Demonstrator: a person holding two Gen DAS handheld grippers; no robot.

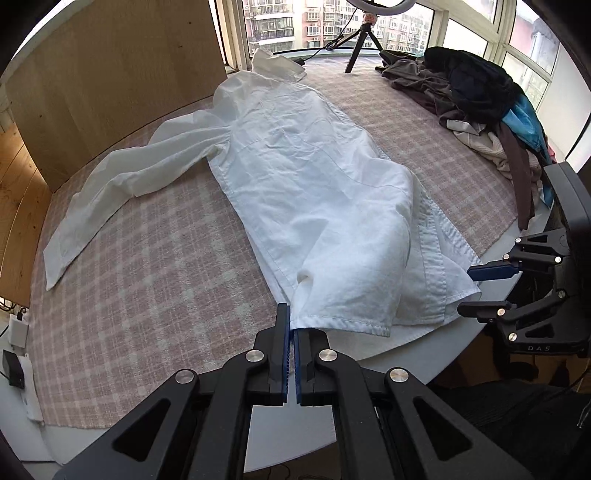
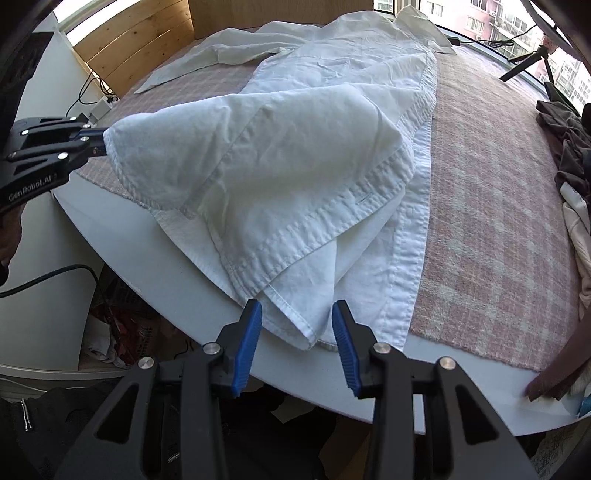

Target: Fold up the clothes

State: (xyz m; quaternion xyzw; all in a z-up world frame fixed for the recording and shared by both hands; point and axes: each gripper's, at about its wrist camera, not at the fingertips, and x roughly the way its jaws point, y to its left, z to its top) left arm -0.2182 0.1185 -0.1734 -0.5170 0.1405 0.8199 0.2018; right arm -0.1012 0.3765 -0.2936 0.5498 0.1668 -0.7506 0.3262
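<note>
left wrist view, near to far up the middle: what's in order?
left claw shut on the hem → white shirt lying on the pink plaid cloth → shirt collar → black tripod → window.

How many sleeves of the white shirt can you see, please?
1: the sleeve lies stretched out across the checked cloth, away from the clothes pile. The other may be hidden under the folded-over shirt.
</note>
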